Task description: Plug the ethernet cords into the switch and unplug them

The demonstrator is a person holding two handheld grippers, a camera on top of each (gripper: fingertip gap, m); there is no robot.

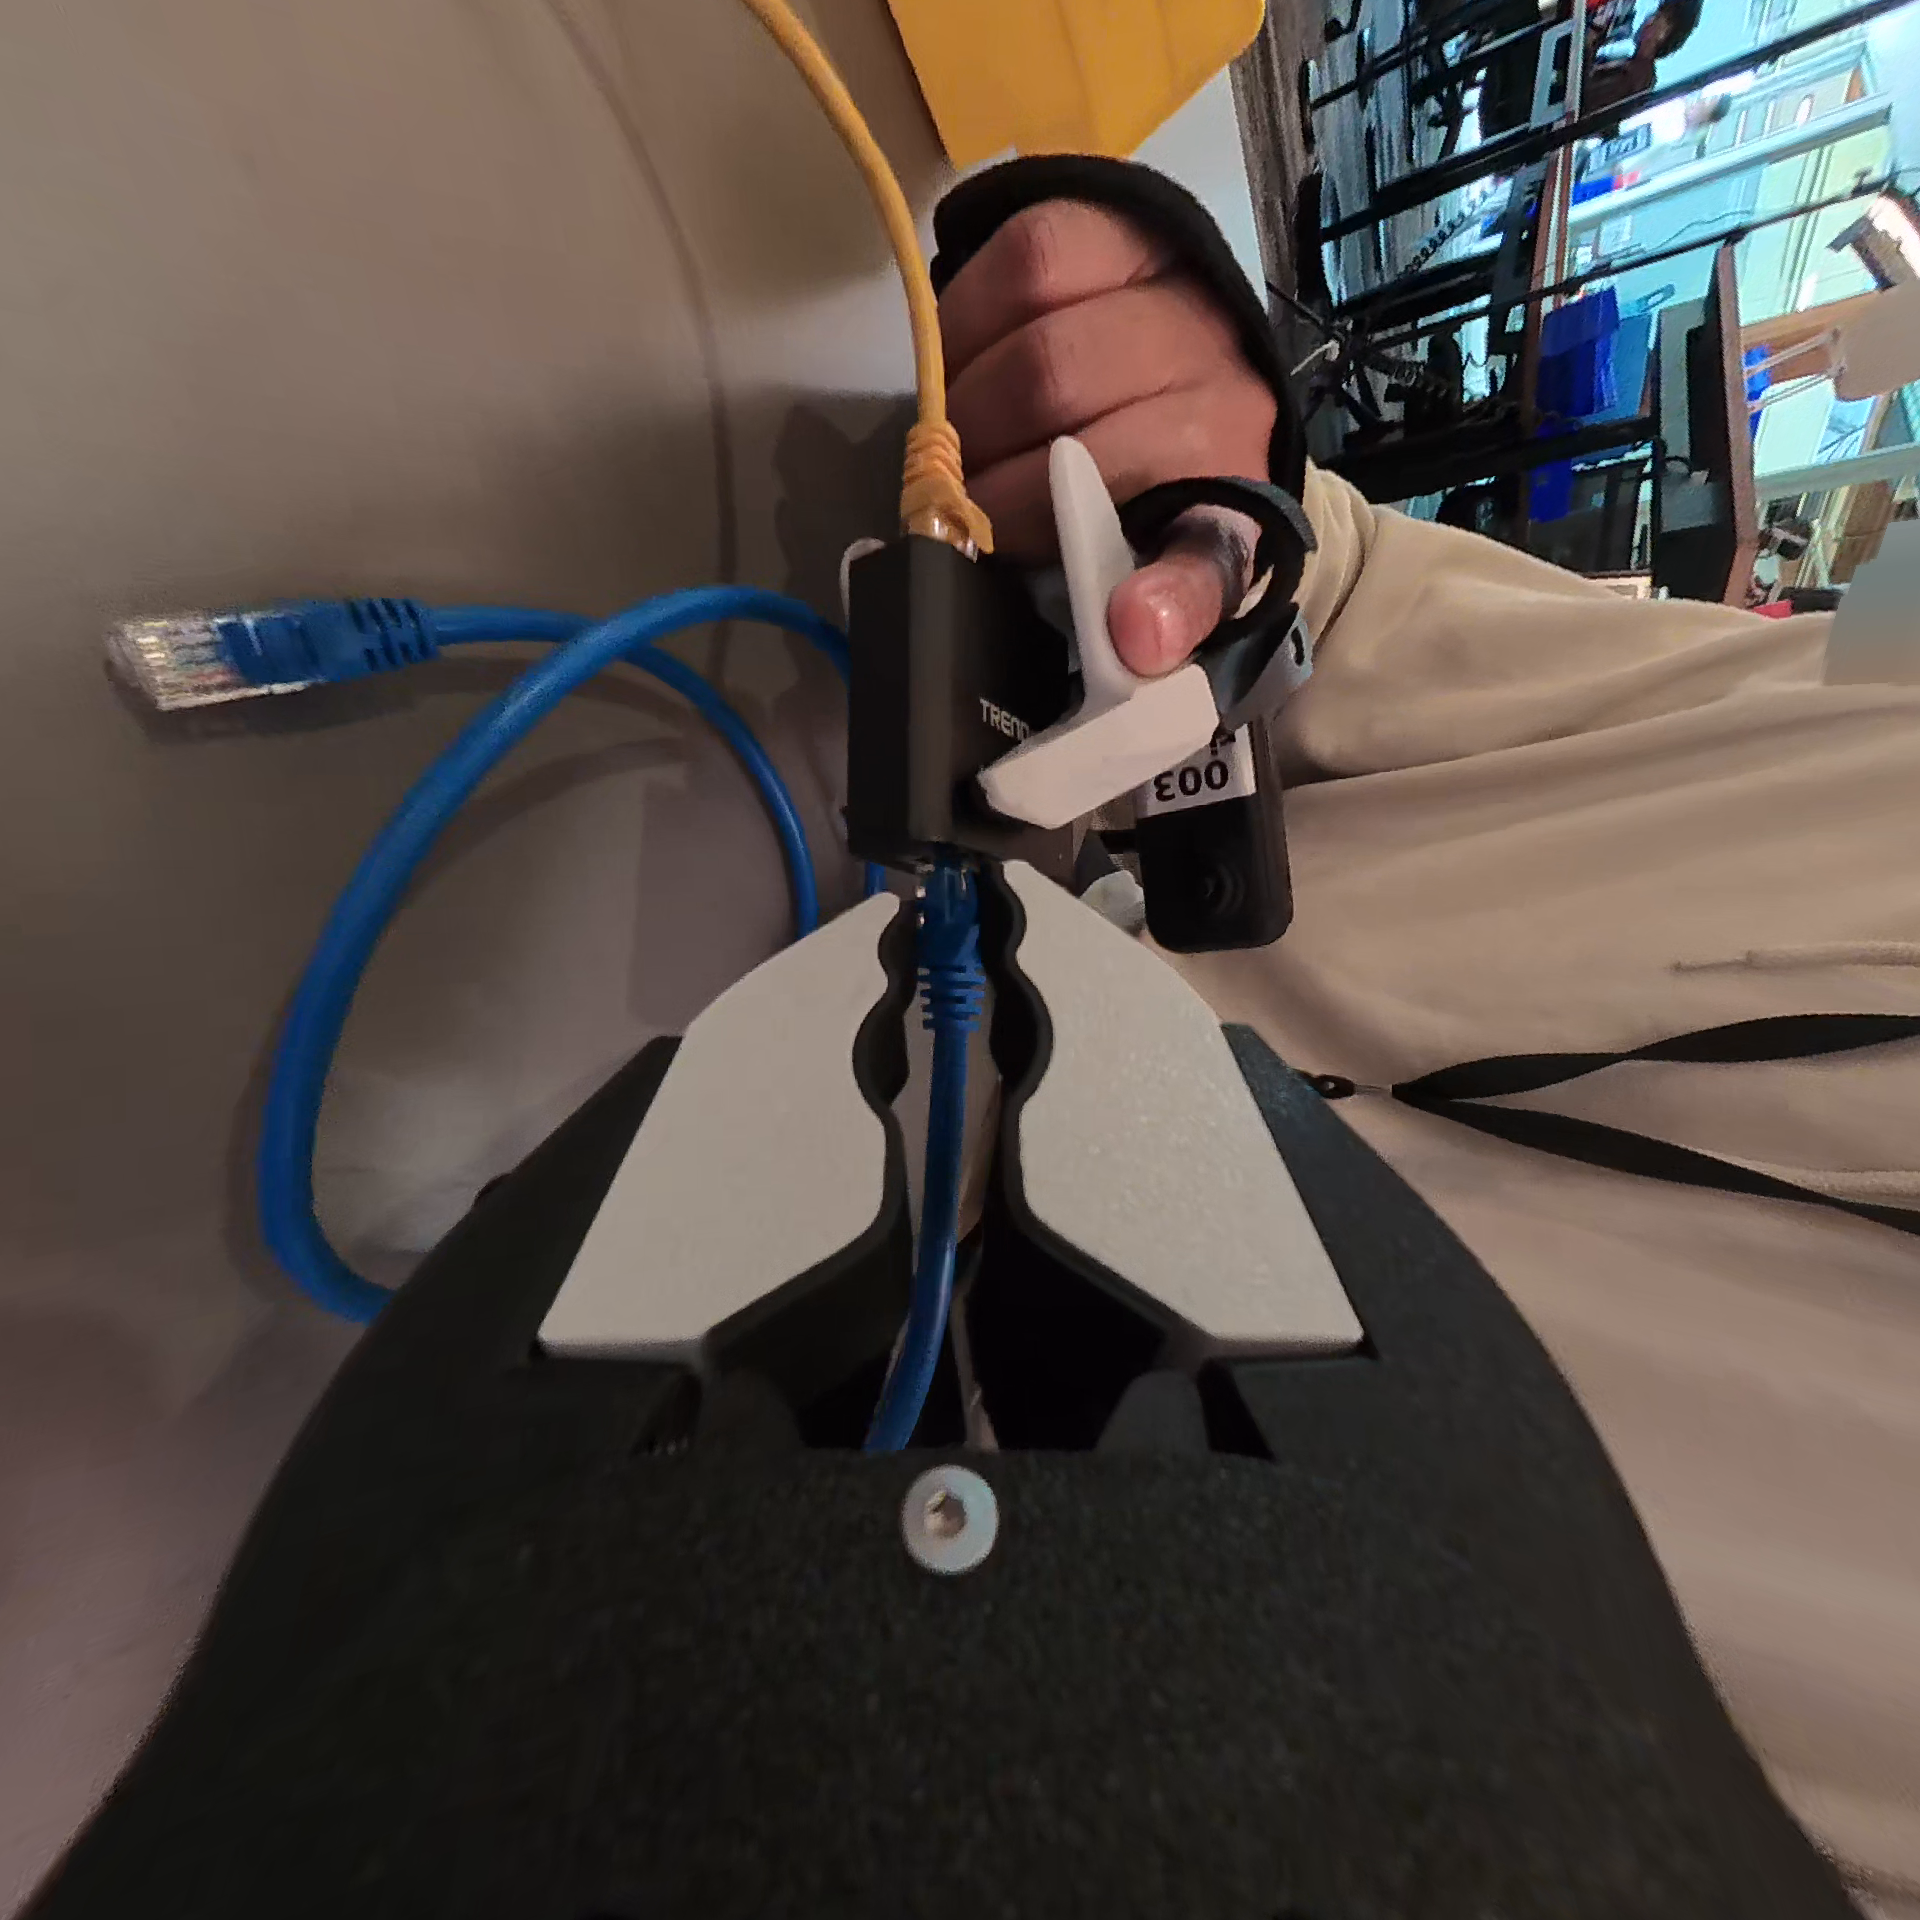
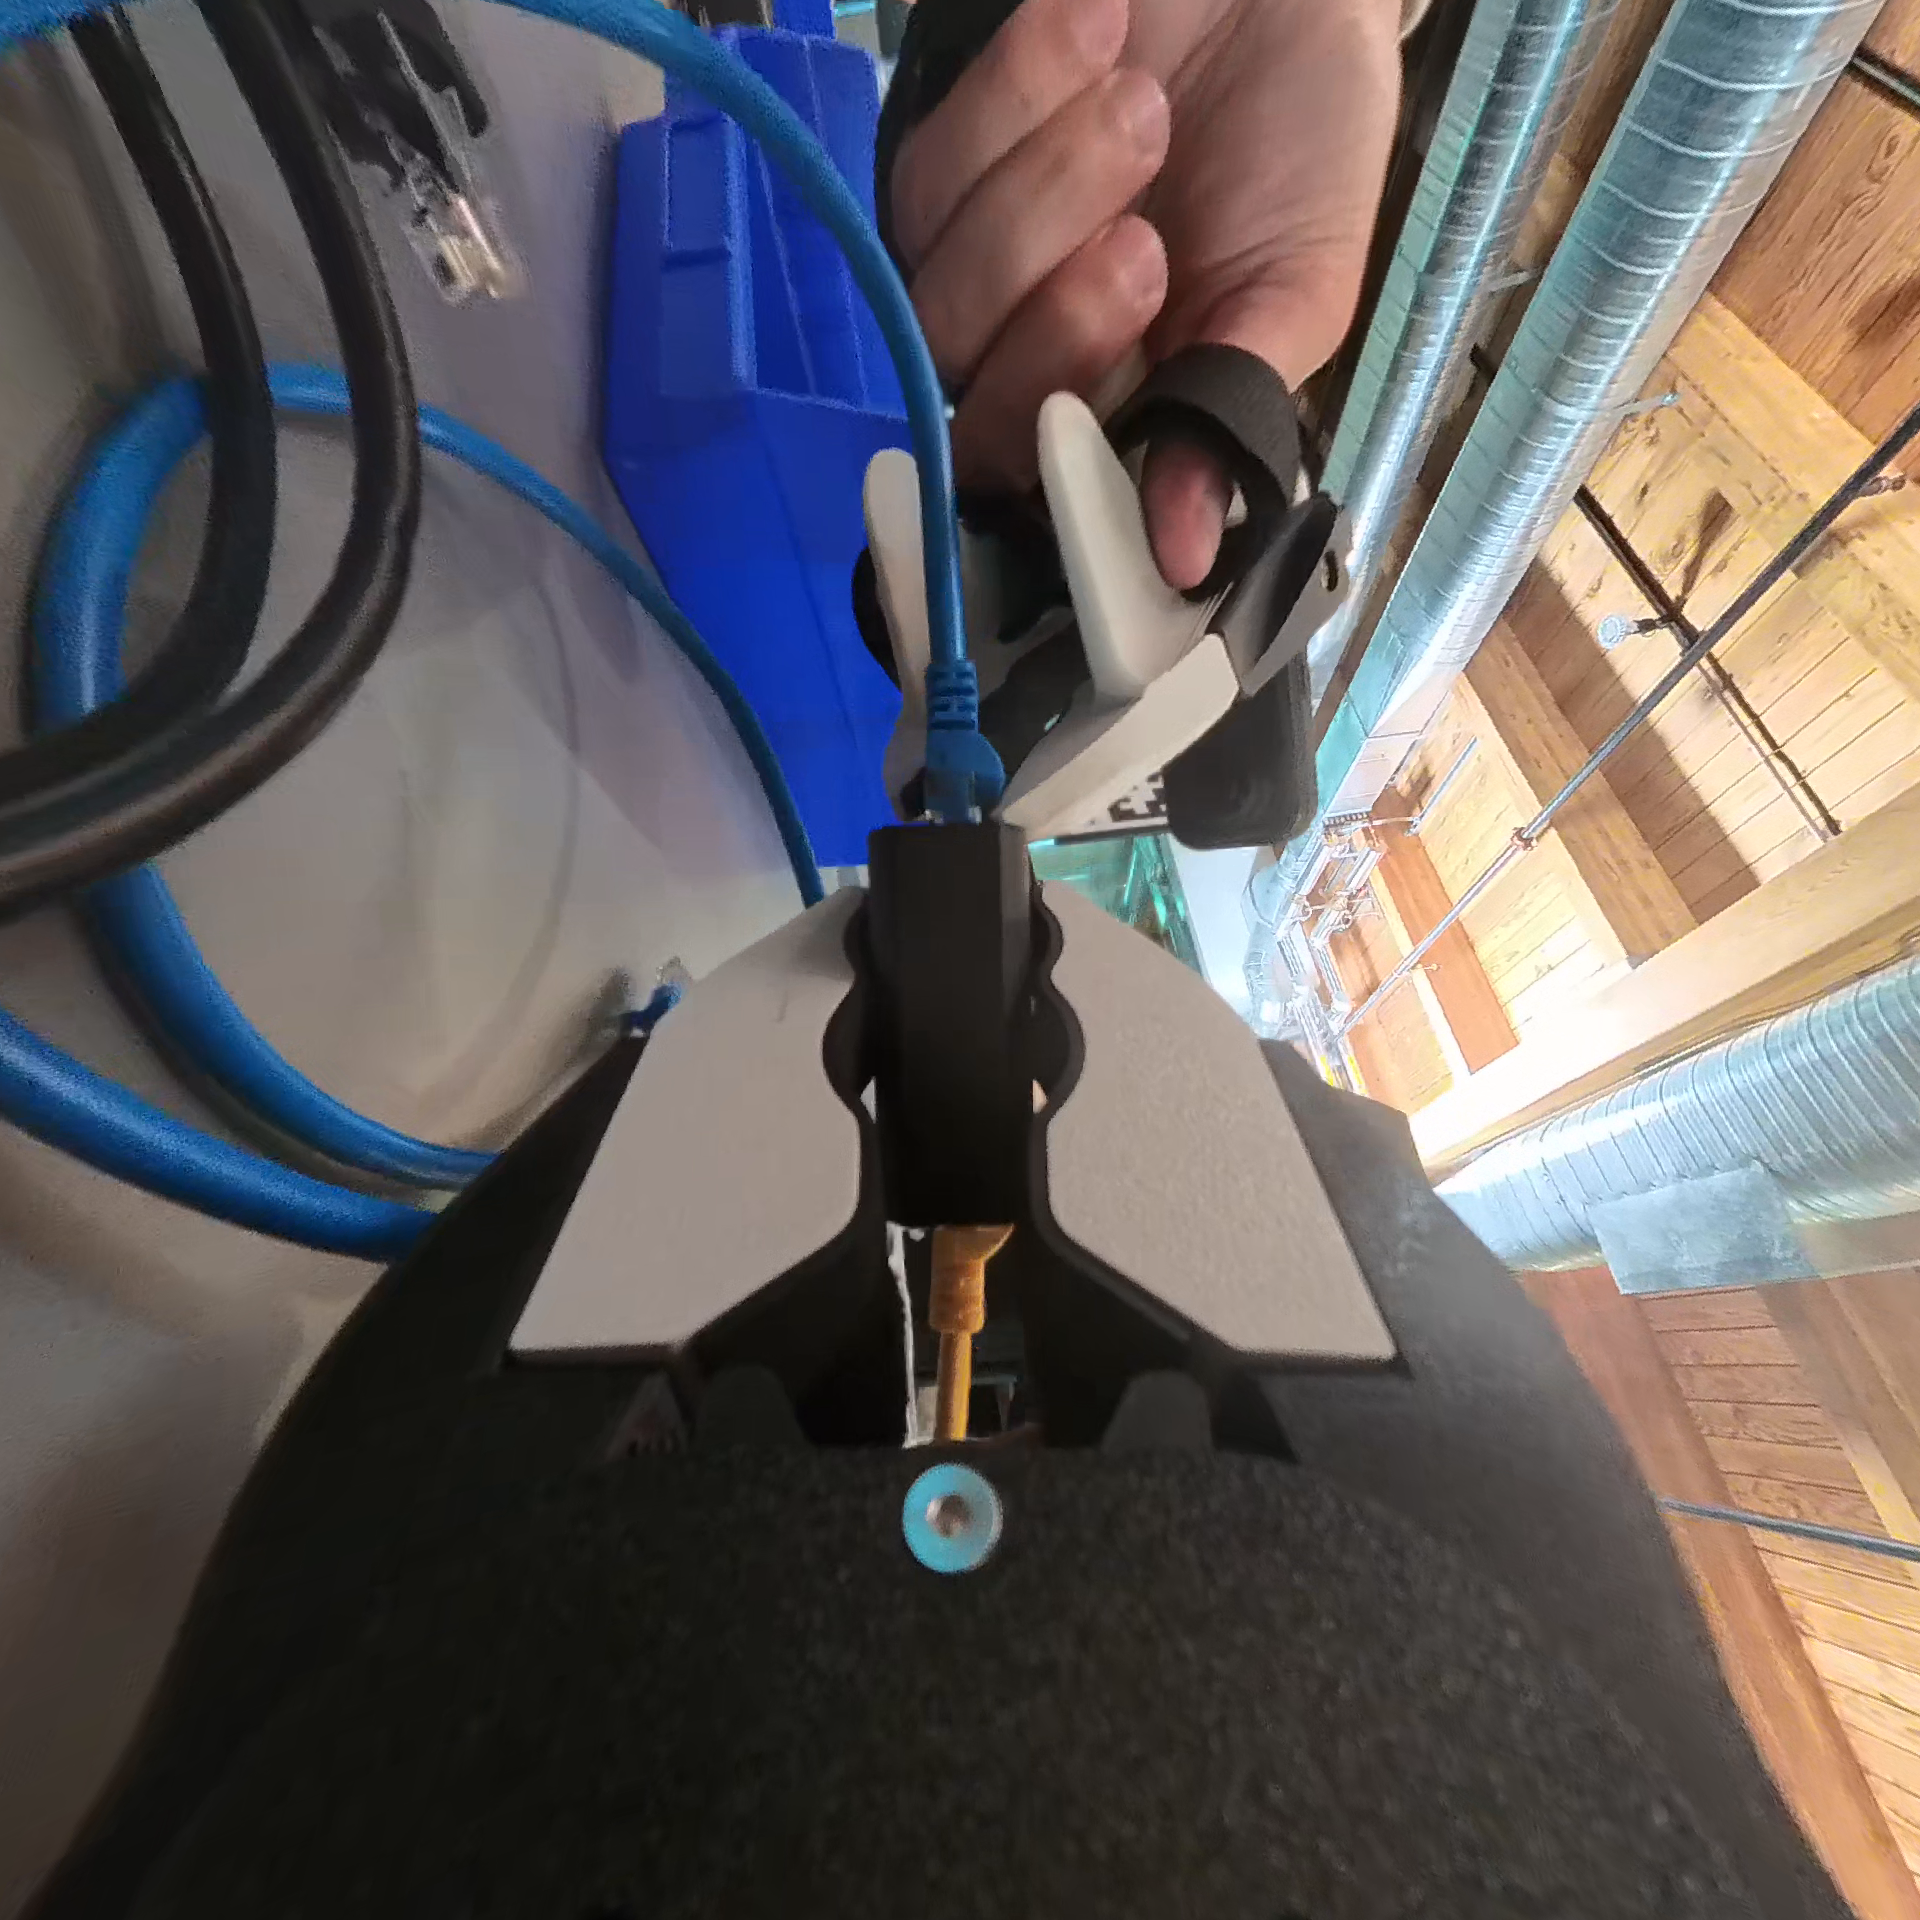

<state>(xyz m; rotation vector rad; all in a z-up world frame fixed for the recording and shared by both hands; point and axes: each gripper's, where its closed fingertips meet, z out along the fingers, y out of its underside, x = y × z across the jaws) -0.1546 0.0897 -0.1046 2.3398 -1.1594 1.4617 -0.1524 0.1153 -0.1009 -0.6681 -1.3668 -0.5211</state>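
Observation:
My right gripper (image 2: 951, 920) is shut on the small black switch (image 2: 951, 1039), held off the table. A yellow cord (image 2: 956, 1314) is plugged into the switch's near end; it also shows in the left wrist view (image 1: 935, 488). My left gripper (image 1: 951, 899) is shut on the plug of a blue ethernet cord (image 1: 951, 966), whose tip is in a port on the switch (image 1: 925, 707). I cannot tell whether it is fully seated. The blue cord's other plug (image 1: 208, 649) lies loose on the table.
The blue cord loops over the pale table (image 1: 312, 312). A blue plastic bin (image 2: 748, 416), thick black cables (image 2: 229, 416) and a loose black plug (image 2: 447, 208) lie near the switch. A yellow bin (image 1: 1060, 62) stands behind. A person's cream sleeve (image 1: 1558, 831) fills the right side. The tips of both grippers are at nearly the same place.

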